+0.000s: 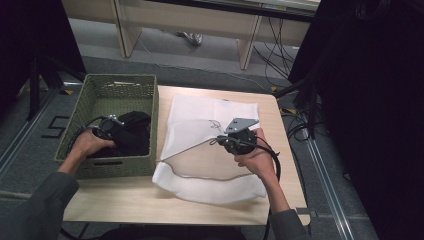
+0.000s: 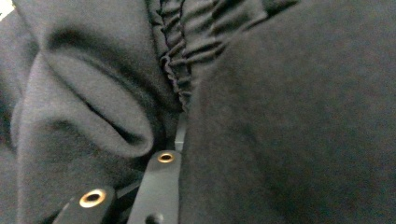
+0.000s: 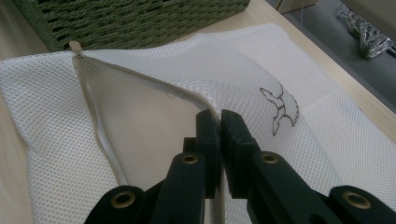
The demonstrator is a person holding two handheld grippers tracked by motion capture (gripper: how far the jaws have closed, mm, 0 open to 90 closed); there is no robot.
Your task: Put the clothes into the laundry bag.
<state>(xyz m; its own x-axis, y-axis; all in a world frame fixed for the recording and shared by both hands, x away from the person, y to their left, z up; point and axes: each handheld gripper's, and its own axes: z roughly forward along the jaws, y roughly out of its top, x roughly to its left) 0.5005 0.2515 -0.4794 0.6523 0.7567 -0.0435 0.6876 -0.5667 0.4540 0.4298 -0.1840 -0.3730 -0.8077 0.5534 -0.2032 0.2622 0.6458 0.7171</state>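
Landmark: the green woven basket (image 1: 111, 97) stands at the left end of the light wooden table (image 1: 150, 205), its right wall touching the white mesh laundry bag (image 1: 200, 187).
Basket edges: four upright woven walls, open at the top; the near wall has a handle slot; the basket's left wall stands at the table's left edge.
Open room: bare tabletop lies in front of the basket and the bag, and a narrow strip runs right of the bag along the table's right edge.
Black garment (image 2: 280, 116): bunched inside the basket, filling its near right part; a gathered elastic band runs through its folds in the left gripper view.
Left gripper (image 1: 107, 127): reaches down into the basket from its left side, buried in the garment. Black cloth lies against and over its jaws; the pictures do not show whether the pads press on it, so I cannot tell if it has hold.
Laundry bag: flat on the table right of the basket, its zipped mouth open, the upper layer lifted clear of the lower one.
Right gripper (image 3: 219, 122): to the right of the basket over the middle of the bag, jaws closed tight, pinching the zipper edge of the bag's upper layer and holding it raised.
Bag mark: a small outlined emblem (image 3: 280, 109) sits on the mesh just beyond the right gripper, on the side away from the basket.
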